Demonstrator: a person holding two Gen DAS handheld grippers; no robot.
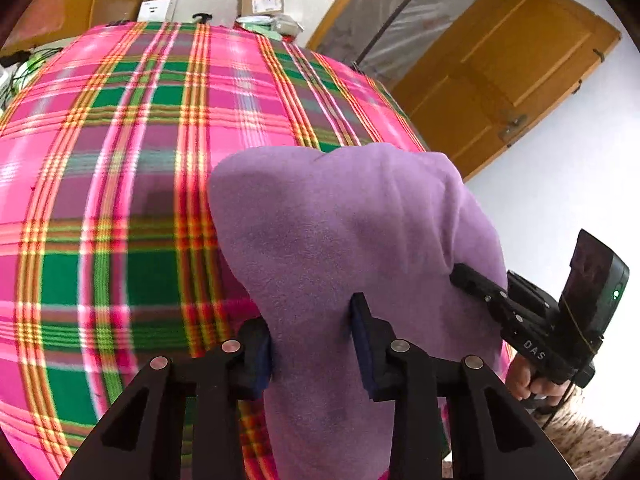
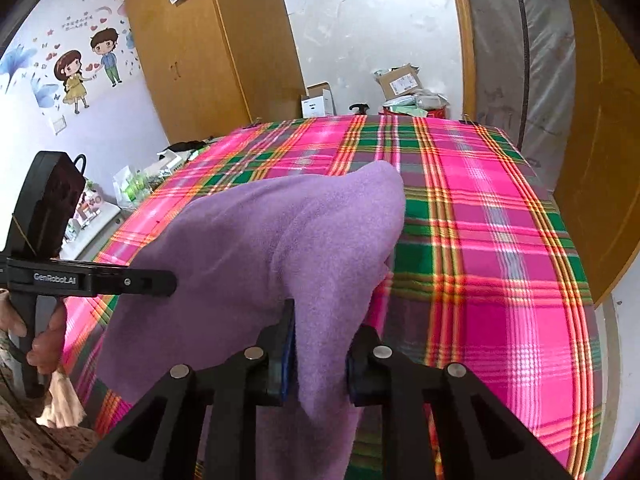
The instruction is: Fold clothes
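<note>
1. Left hand-held gripper [image 1: 312, 344]: jaws partly closed, a fold of the purple cloth [image 1: 344, 232] between the blue-faced pads. The left pad touches the cloth; whether the right one presses on it I cannot tell.
2. From that gripper the cloth rises ahead in a soft hump, lifted off the plaid blanket [image 1: 120, 184], with a tail of it hanging down between and below the fingers.
3. Right hand-held gripper [image 2: 320, 344]: jaws narrow, both pads against a bunched edge of the cloth [image 2: 256, 240], gripping it.
4. Ahead of the right gripper the cloth peaks to a point up and to the right; more of it spreads to the left, and a strip hangs below the jaws.
5. Each gripper shows in the other's view: the right one [image 1: 460, 276] at the cloth's right edge, its finger against the fabric; the left one [image 2: 170, 282] at the cloth's left edge. A hand [image 1: 532, 380] grips the right one's handle, another hand [image 2: 48, 340] the left one's.
6. The blanket covers a bed; boxes [image 2: 400, 78] sit beyond its far end, a wooden door [image 1: 500, 68] to the right.
</note>
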